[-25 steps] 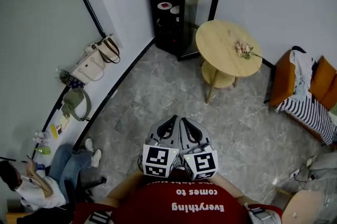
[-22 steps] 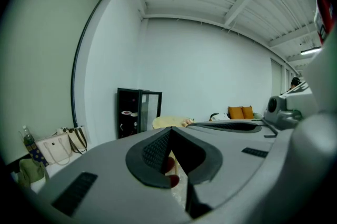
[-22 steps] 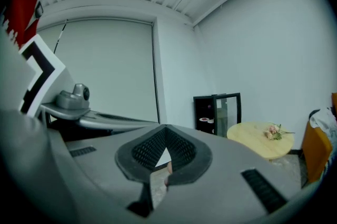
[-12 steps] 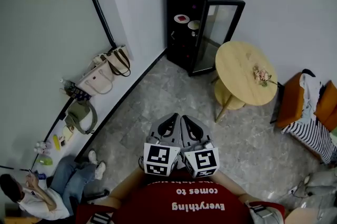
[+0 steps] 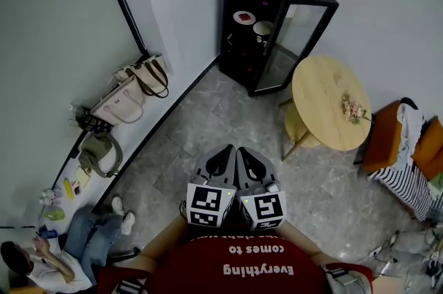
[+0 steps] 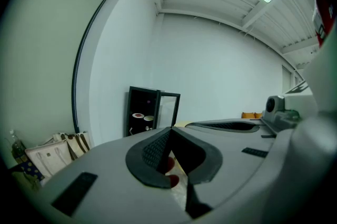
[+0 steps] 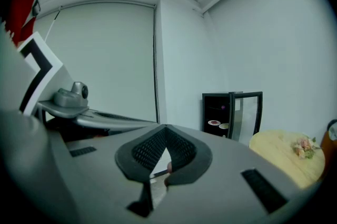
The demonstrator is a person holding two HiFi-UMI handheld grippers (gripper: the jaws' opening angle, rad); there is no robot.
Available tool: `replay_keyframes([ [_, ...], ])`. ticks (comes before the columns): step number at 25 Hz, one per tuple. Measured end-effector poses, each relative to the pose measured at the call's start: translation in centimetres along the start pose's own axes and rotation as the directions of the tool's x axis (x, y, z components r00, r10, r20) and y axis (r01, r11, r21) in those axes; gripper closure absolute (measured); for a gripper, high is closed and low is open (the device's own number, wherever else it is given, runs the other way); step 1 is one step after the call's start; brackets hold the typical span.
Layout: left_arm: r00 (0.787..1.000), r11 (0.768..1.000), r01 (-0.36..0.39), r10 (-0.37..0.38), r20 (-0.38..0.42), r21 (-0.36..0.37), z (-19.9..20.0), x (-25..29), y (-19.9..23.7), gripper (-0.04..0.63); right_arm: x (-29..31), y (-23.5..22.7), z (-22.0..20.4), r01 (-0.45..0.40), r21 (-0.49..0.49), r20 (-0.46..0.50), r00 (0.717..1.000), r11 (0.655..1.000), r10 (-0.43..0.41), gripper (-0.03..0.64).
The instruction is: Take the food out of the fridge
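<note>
The black fridge (image 5: 257, 12) stands against the far wall with its glass door (image 5: 299, 43) swung open. On its shelf sit a white plate with red food (image 5: 243, 16) and a bowl (image 5: 264, 28). Both show small in the left gripper view as the plate (image 6: 138, 115) and the bowl (image 6: 148, 118), and in the right gripper view as the plate (image 7: 214, 123). My left gripper (image 5: 220, 160) and right gripper (image 5: 248, 161) are held side by side close to my body, far from the fridge. Each is shut and holds nothing.
A round wooden table (image 5: 325, 95) with a small bunch of flowers (image 5: 355, 108) stands right of the fridge door. Bags (image 5: 128, 95) lean on the left wall. A person (image 5: 41, 261) sits at the lower left. An orange chair with striped cloth (image 5: 401, 154) is at the right.
The fridge and table have shifted right and come a little closer in the head view as I move across the floor. Both grippers stay shut, side by side.
</note>
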State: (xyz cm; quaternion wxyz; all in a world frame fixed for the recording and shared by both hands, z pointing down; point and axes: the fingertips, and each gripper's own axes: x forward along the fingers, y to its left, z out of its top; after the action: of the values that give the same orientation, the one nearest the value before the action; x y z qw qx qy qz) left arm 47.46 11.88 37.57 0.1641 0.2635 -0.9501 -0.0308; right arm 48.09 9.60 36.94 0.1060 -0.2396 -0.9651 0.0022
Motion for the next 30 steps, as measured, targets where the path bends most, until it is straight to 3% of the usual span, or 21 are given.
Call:
replay_keyframes([
  [7,1.0,0.999,-0.028,0.028,-0.009,0.028,3.9,9.4,6.4,0.594,10.7,-5.0,2.0,-0.031,0.021,0.022,0.999,0.999,0.031,0.606],
  [17,0.999,0.997,-0.033,0.031,0.035,0.066,12.8,24.5,14.0,0.594,25.8,-14.8,8.8,-0.018,-0.002,0.077,0.997,1.0,0.018,0.606],
  [23,0.999,0.999,-0.022,0.02,0.037,0.043,14.6,30.4,16.8,0.594,31.4,-18.4,9.3,-0.023,-0.027,0.072,0.997,0.999,0.025,0.606],
  [30,0.997,0.998,0.066,-0.066,-0.036,0.022,14.3,37.8,20.4,0.594,38.1,-22.5,7.8,0.057,0.022,0.0,0.998,0.998,-0.057,0.606],
])
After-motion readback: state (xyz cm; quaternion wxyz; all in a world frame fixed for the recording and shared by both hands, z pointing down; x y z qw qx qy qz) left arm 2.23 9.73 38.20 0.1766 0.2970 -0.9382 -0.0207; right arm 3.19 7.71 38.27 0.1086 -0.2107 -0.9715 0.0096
